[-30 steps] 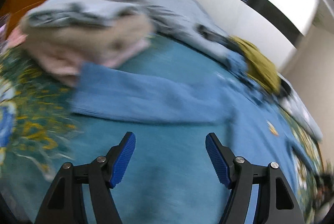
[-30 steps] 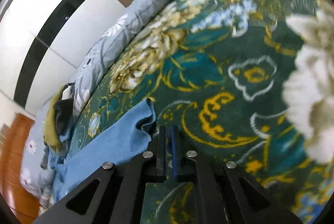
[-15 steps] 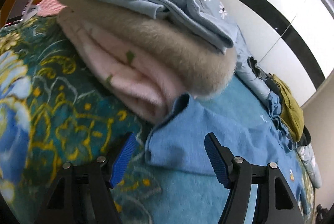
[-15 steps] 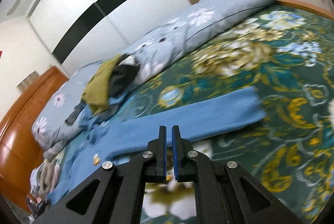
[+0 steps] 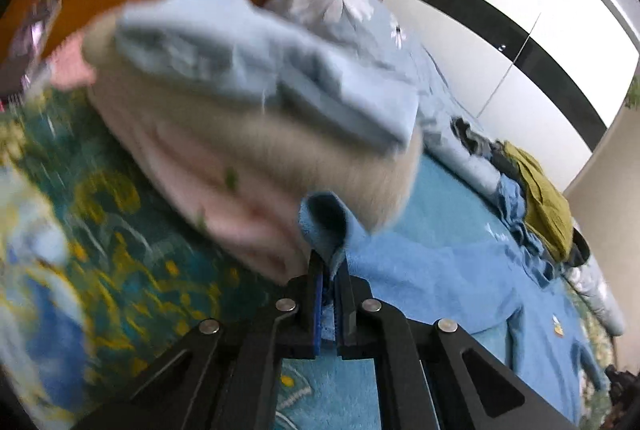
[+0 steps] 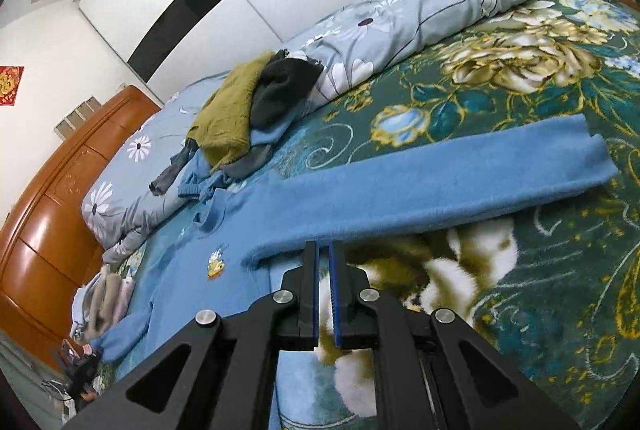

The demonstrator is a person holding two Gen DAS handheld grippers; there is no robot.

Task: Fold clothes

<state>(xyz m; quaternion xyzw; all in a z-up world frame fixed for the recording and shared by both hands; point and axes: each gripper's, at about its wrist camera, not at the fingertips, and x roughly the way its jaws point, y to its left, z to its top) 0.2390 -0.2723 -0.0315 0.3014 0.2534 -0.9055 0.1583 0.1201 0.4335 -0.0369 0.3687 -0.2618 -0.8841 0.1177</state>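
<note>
Two grippers in play, both low over the bed. Left gripper (image 5: pixel 328 272) has its jaws pinched on the cuff of the blue sweater (image 5: pixel 460 282), the sleeve end bunched up and curling just above the fingertips. That cuff sits right against the stack of folded clothes (image 5: pixel 248 133) — pale blue on top, beige fleece under it, pink at the bottom — though the stack is blurred in the left wrist view.

Right gripper (image 6: pixel 324 250) has its jaws nearly together with only a thin gap, and nothing caught between them. It is tilted down, tips just short of the sweater's (image 6: pixel 400 193) other sleeve.

That sleeve lies straight and flat, stretched away from the sweater's body across the floral blanket (image 6: pixel 540 77). The body is spread flat too, with a small duck patch (image 6: pixel 216 264) on the chest. Beyond the sweater's collar, a heap of unfolded clothes (image 6: pixel 248 109), olive and dark grey, rests against the grey flowered quilt (image 6: pixel 420 13).
</note>
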